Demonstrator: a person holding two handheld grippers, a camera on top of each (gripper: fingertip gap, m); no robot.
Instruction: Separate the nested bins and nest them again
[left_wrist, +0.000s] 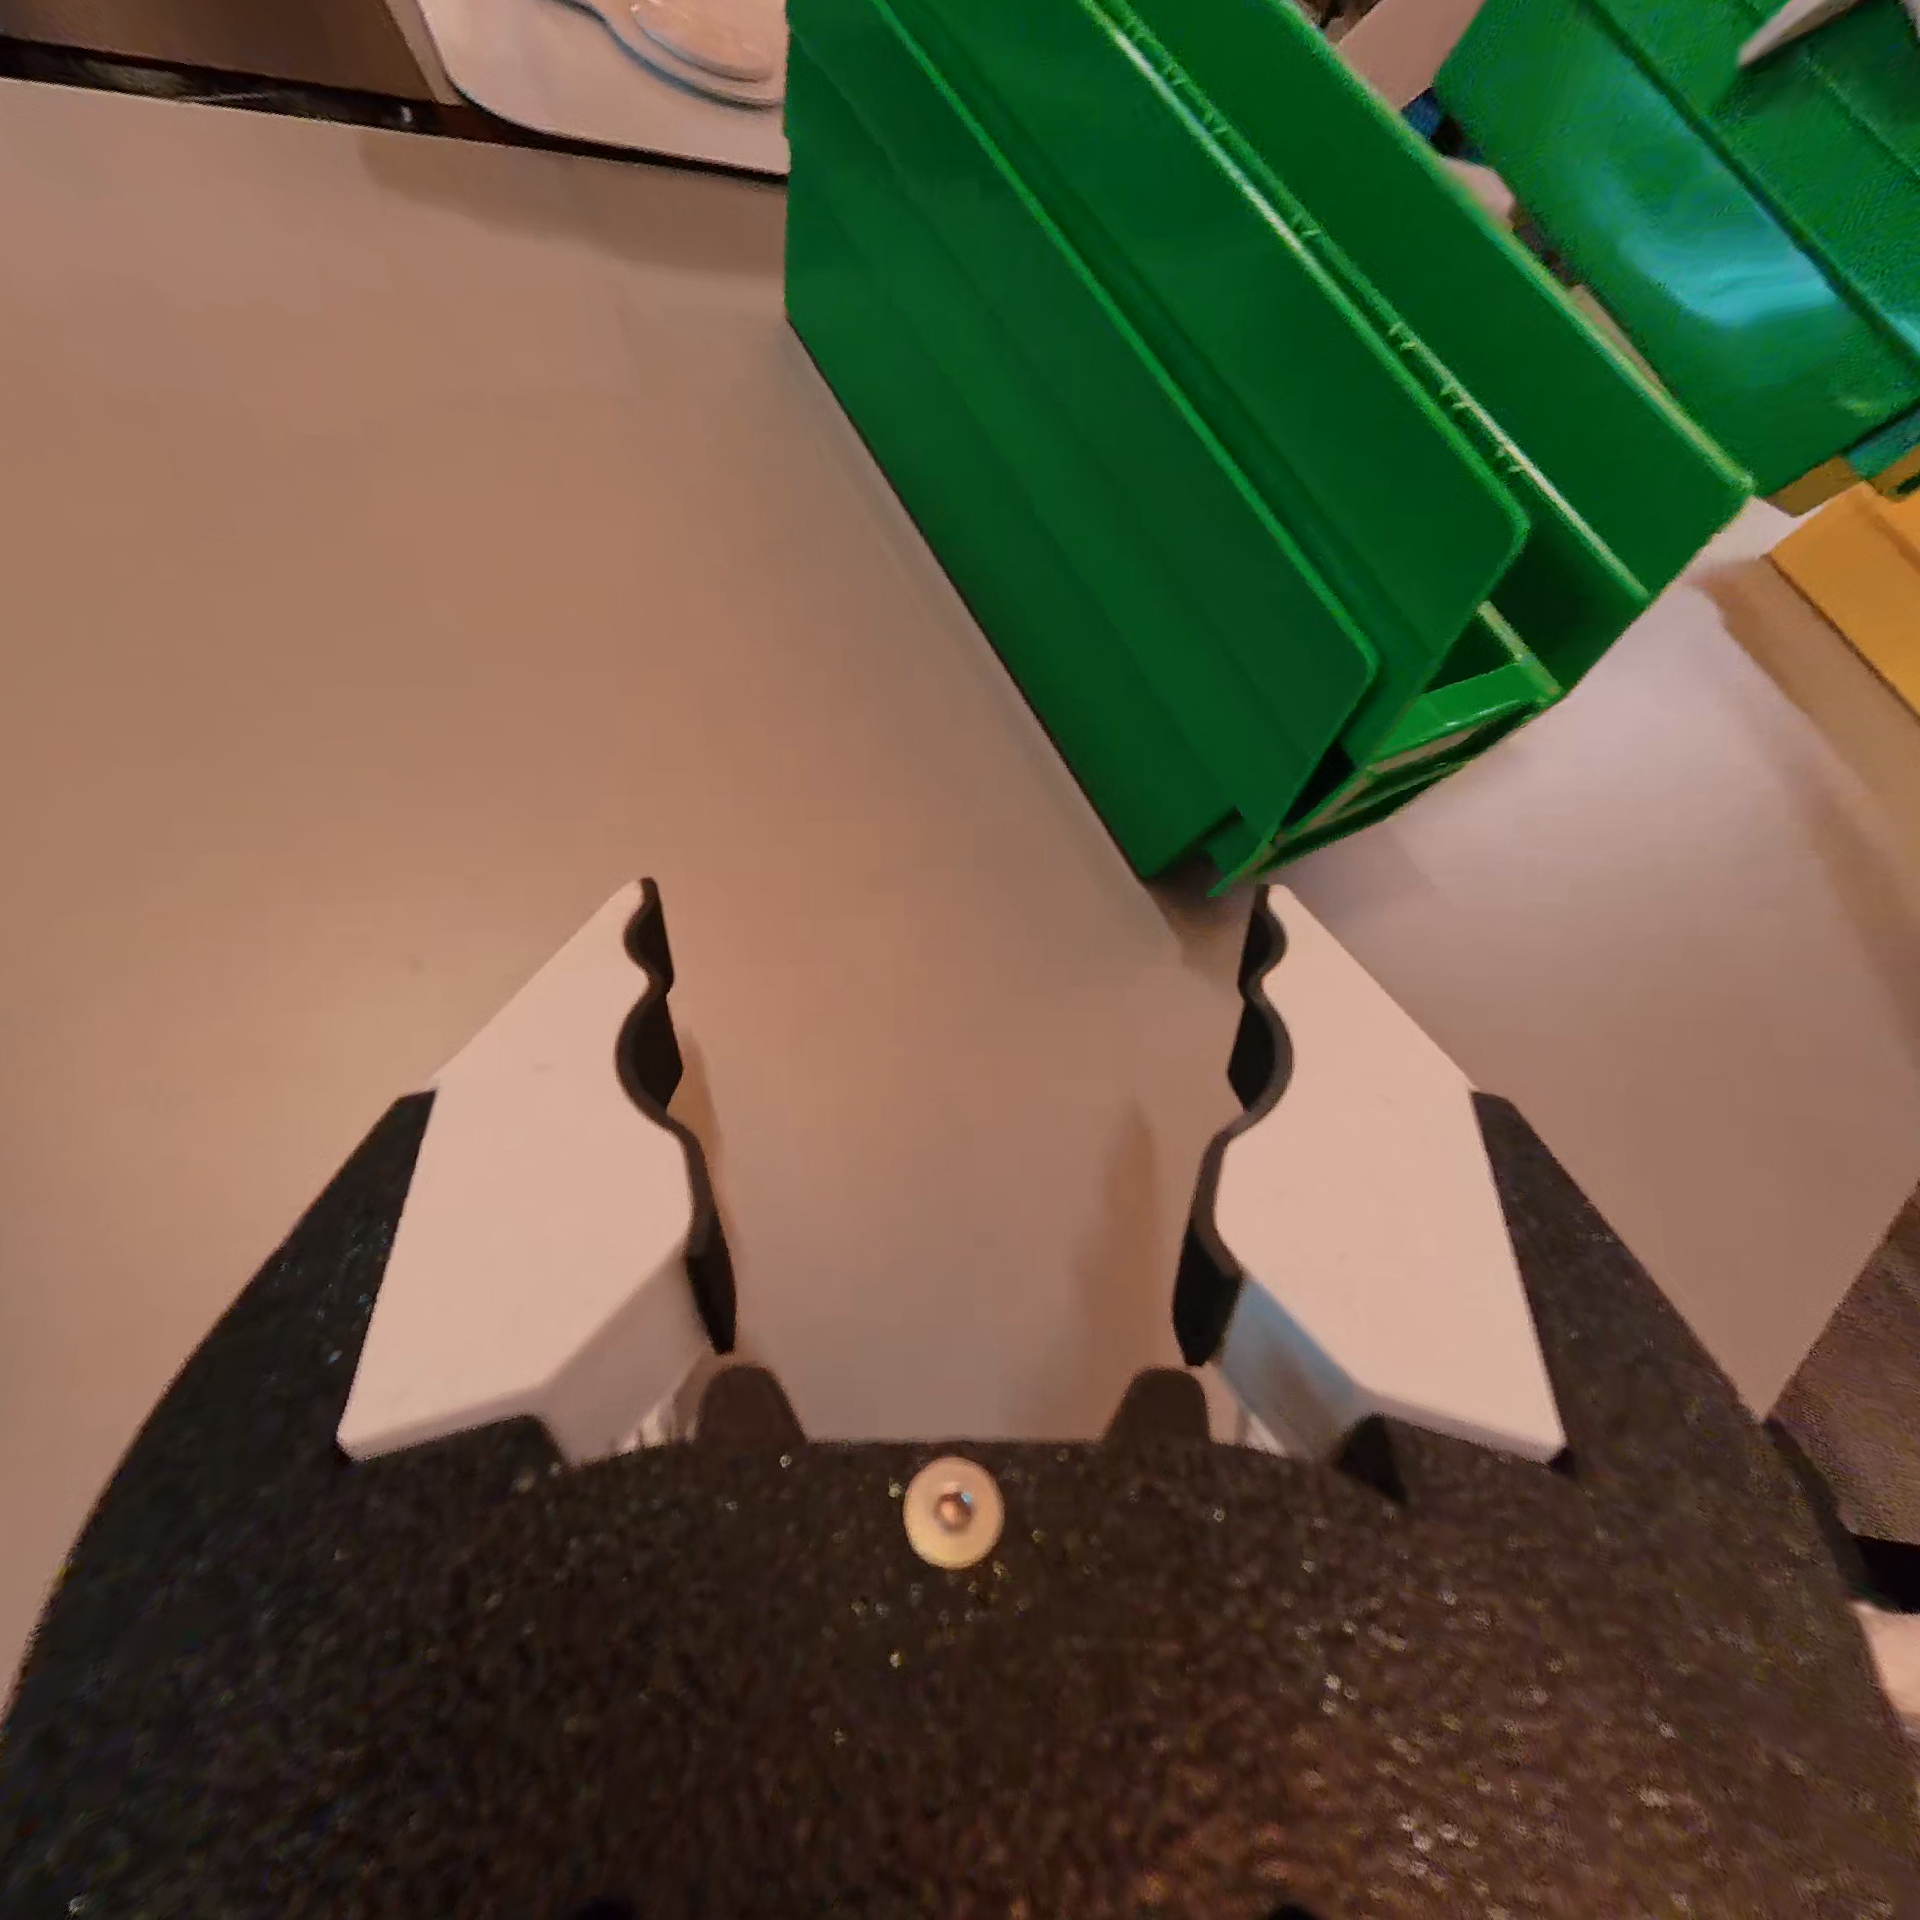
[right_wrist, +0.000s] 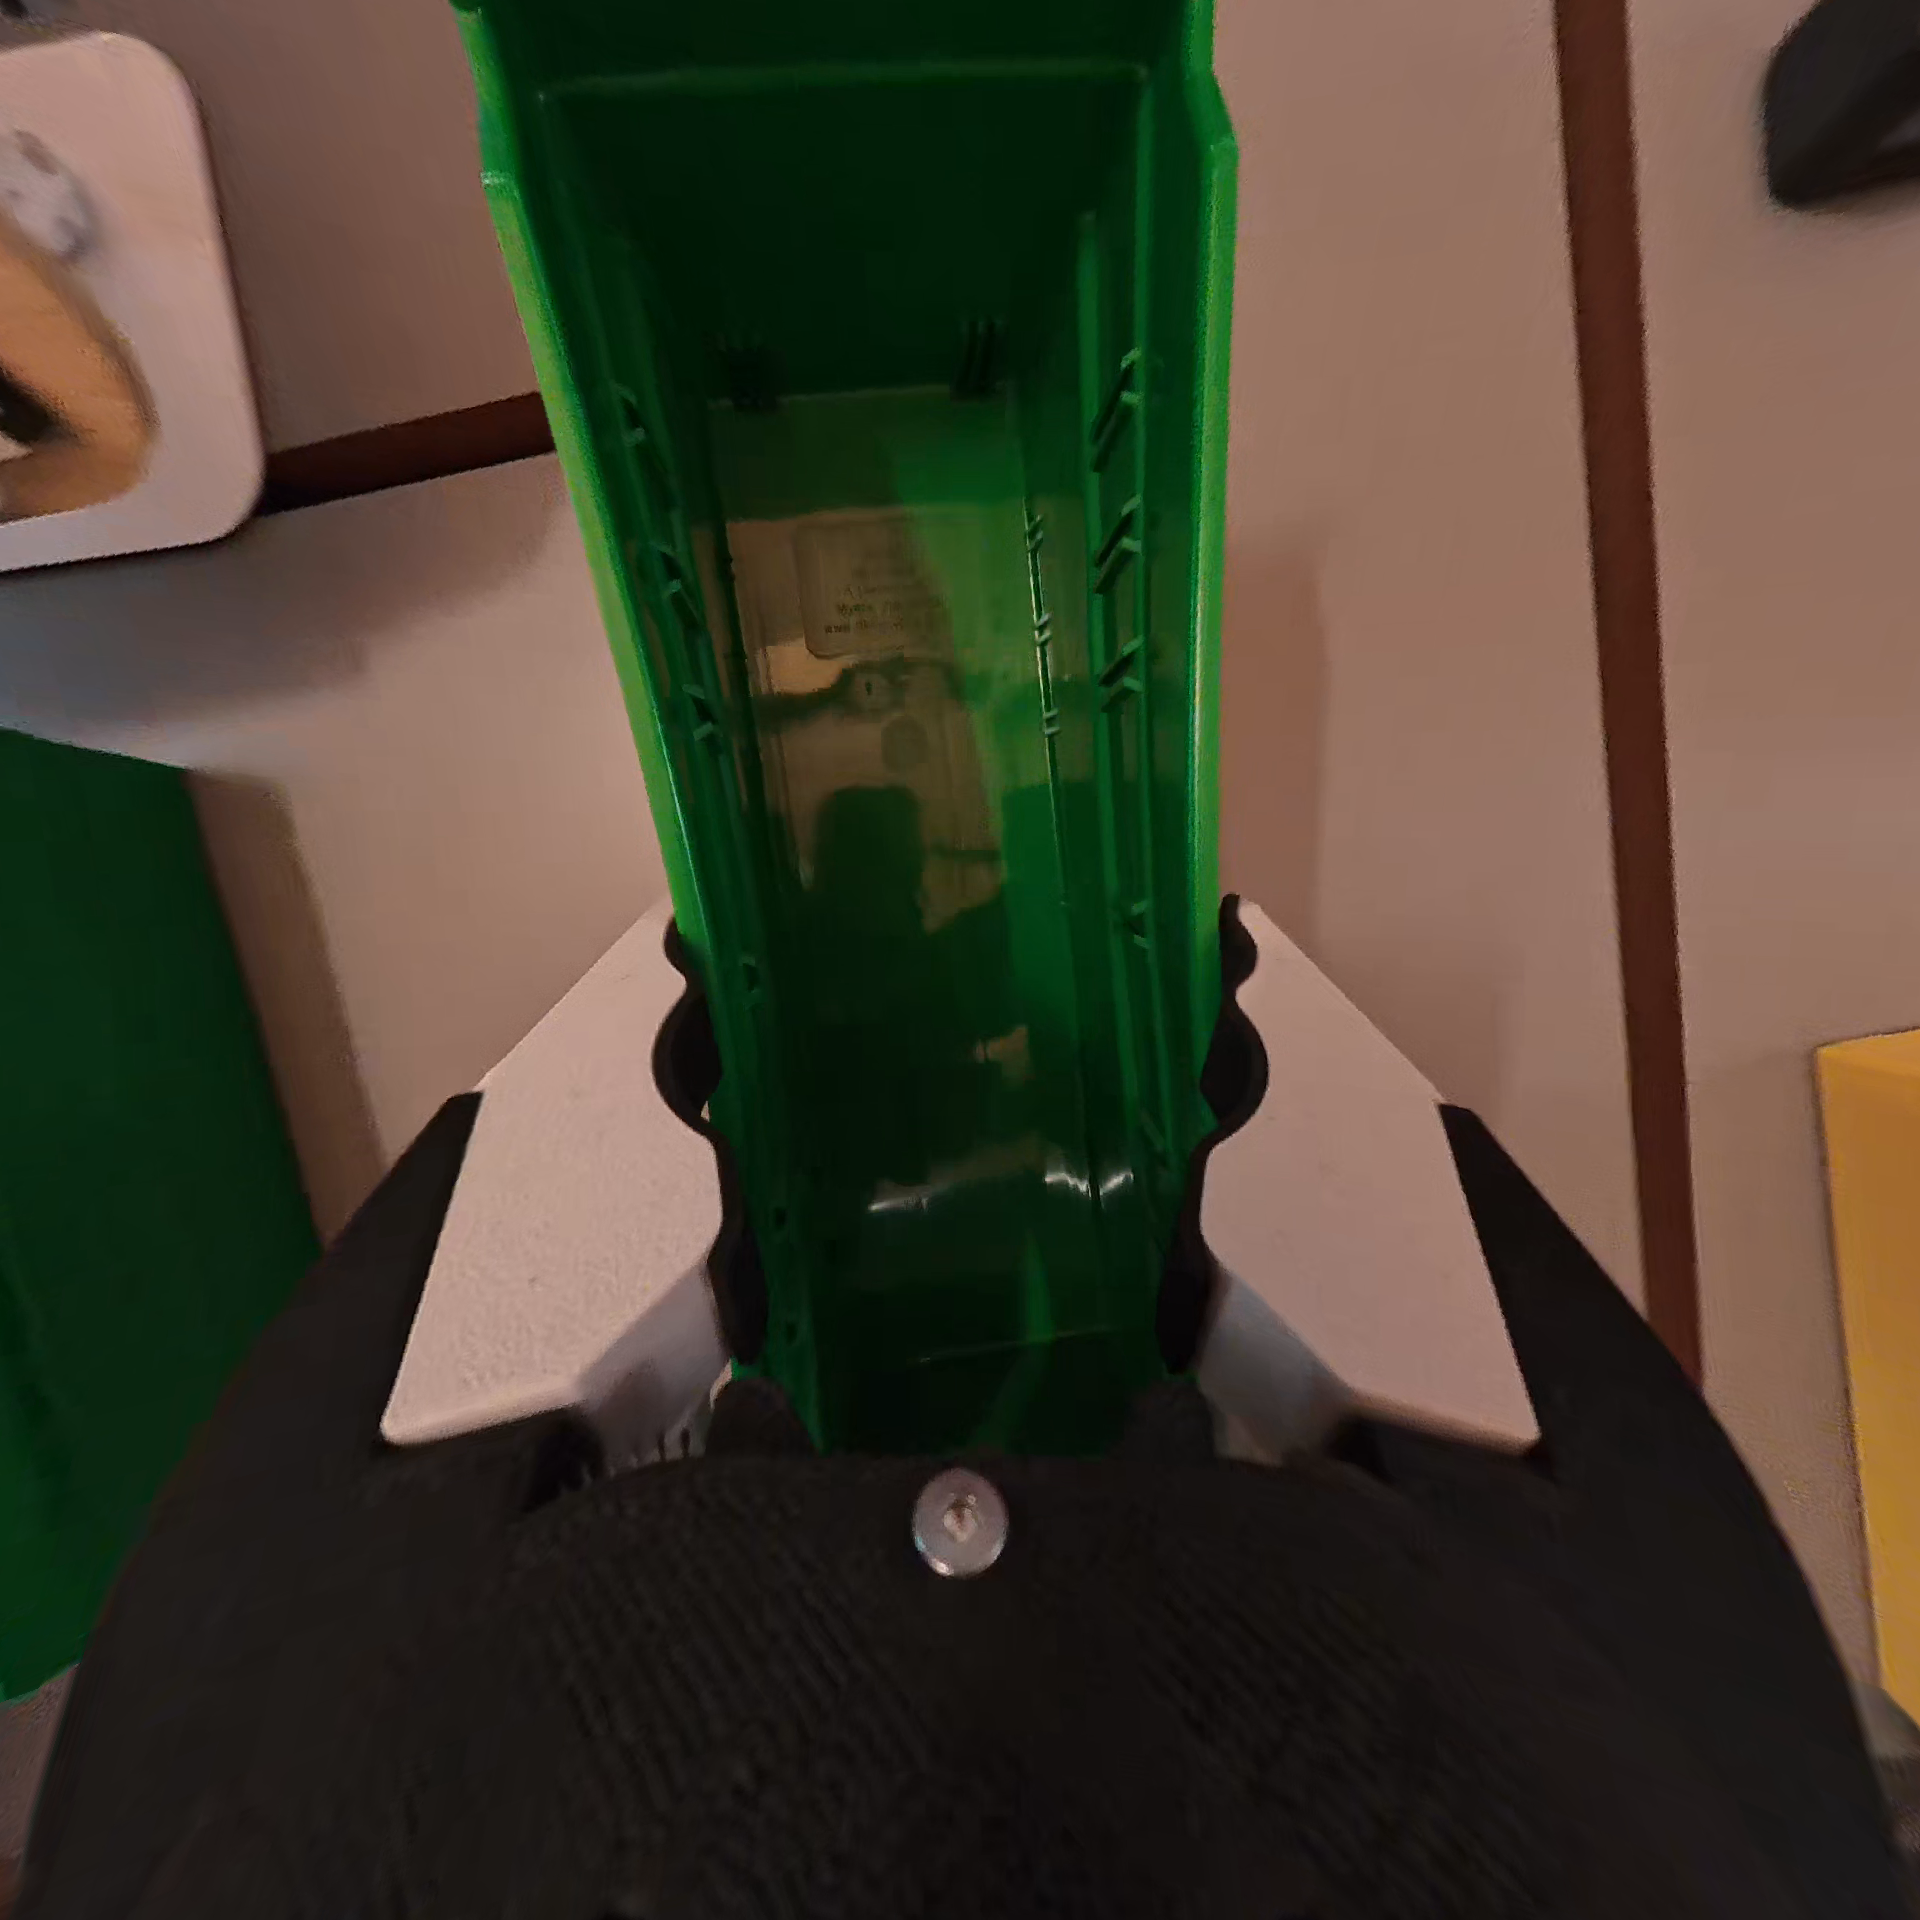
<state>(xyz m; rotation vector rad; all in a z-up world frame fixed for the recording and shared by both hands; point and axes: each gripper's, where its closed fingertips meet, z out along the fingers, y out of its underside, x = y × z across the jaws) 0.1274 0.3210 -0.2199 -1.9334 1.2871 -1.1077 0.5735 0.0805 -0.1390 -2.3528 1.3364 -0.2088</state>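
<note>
A stack of nested green bins (left_wrist: 1091, 468) stands on the beige table (left_wrist: 416, 520), ahead and to the right of my left gripper (left_wrist: 954, 894). The left gripper is open and empty, low over the table, its right fingertip close to the stack's near corner. My right gripper (right_wrist: 956, 920) is shut on a single green bin (right_wrist: 883, 312), one finger on each long side wall, and I look into its open inside with a label on the floor. This bin (left_wrist: 1683, 239) shows at the top right of the left wrist view, apart from the stack. The stack (right_wrist: 104, 1143) fills the left edge of the right wrist view.
A yellow object (left_wrist: 1860, 592) lies right of the stack and also shows in the right wrist view (right_wrist: 1881, 1247). A white rounded item (right_wrist: 104, 312) sits at the far left, a dark object (right_wrist: 1839, 114) at the far right. A brown seam (right_wrist: 1621, 623) crosses the table.
</note>
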